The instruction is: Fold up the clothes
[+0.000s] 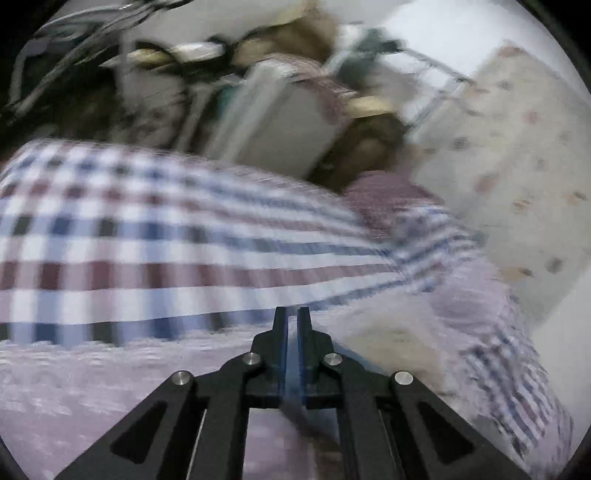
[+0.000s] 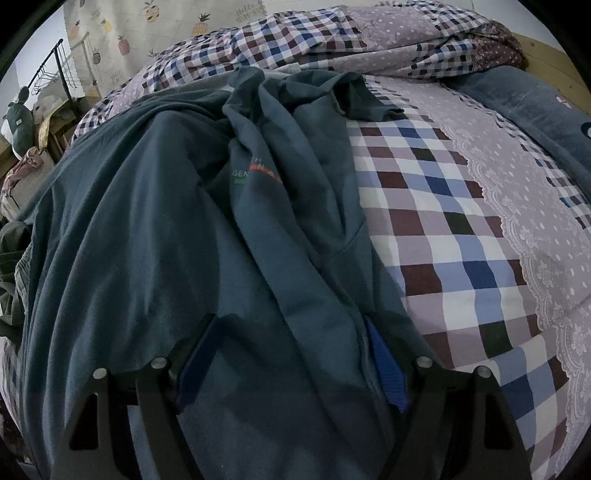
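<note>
A big dark teal cotton garment (image 2: pixel 155 240) lies crumpled on the checked red, blue and white bed cover (image 2: pixel 443 229), with small printed letters near its middle. The right gripper (image 2: pixel 291 354) rests on its near edge, jaws wide apart, the cloth between them. Beyond the bed cover hangs a pineapple-print curtain (image 2: pixel 122 33). The left gripper (image 1: pixel 292 314), blurred, has its jaws nearly together, holding nothing visible.
</note>
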### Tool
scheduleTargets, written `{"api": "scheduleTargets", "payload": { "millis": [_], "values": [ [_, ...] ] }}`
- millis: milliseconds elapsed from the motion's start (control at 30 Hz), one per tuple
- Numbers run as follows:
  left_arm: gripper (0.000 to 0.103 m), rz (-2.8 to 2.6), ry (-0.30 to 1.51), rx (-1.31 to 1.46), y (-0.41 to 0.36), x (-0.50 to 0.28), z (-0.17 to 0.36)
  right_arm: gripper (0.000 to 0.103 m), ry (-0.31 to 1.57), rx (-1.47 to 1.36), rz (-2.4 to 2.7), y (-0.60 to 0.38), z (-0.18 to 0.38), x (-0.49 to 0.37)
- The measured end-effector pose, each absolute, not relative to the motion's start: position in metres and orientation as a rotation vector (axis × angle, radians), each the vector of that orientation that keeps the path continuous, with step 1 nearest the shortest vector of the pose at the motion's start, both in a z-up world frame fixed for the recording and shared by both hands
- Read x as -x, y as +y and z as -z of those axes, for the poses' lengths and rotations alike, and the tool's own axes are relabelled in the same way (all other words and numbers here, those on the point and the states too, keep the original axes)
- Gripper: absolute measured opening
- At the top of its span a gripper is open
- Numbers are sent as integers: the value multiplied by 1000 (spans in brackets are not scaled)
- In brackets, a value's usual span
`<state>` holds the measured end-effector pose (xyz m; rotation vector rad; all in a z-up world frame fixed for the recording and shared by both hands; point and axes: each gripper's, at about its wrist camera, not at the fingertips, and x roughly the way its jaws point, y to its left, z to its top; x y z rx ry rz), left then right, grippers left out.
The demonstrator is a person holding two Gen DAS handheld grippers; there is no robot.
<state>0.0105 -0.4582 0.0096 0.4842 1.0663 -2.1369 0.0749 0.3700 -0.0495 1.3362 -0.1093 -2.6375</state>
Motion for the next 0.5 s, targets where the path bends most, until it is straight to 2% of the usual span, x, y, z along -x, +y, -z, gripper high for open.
{"api": "scheduleTargets", "payload": {
  "millis": [33, 100, 167, 200, 267, 333, 500],
  "values": [
    [4, 2089, 1102, -470, -468, -20, -5, 82, -109, -1336, 2638, 370, 49, -75],
    [18, 2111, 1126, -464, -461, -26, -6, 82, -108, -1336, 2638, 370, 50, -76],
    [46, 2225, 1147, -469, -428, -27, -15, 82, -106, -1336, 2638, 370, 49, -75],
    [52, 2282, 1156, -472, -412, -28, -20, 82, -105, -1336, 2638, 369, 49, -75],
    [71, 2398, 1174, -476, -379, -28, -29, 82, -104, -1336, 2639, 369, 50, -75],
    [82, 2514, 1190, -480, -347, -29, -38, 82, -105, -1335, 2639, 370, 50, -75],
    [87, 2807, 1219, -484, -265, -31, -61, 82, -114, -1332, 2639, 371, 49, -75]
  ]
}}
